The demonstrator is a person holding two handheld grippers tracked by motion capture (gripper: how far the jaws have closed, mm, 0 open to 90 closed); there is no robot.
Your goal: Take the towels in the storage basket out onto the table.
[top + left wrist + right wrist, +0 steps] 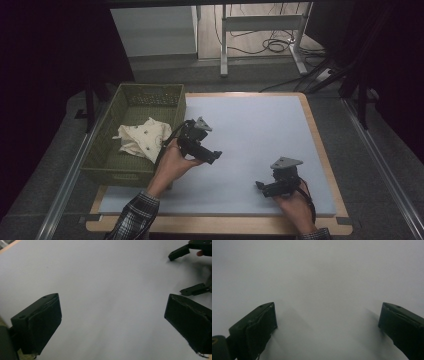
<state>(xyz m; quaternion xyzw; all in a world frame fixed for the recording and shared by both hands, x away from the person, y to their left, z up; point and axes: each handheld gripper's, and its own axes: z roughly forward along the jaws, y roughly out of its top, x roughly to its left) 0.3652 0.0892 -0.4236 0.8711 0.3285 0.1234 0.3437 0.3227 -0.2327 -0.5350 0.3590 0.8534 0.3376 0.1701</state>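
A cream cloth with small dark dots [142, 138] lies crumpled inside an olive green basket [112, 155] at the table's left edge. My left gripper [212, 155] is held just right of the basket over the pale blue table top [250, 125]; its jaws stand wide open [112, 322] with nothing between them. My right gripper [264, 188] rests low near the front right of the table, also open [327, 327] and empty, with bare table surface between its jaws. Far off in the left gripper view, the right gripper's black jaws [187, 270] appear at the upper right.
The table has a light wooden rim [320, 145]. Beyond its far edge stand white desk legs [224, 45] and loose cables [275, 45] on the floor. Dark curtains close in both sides.
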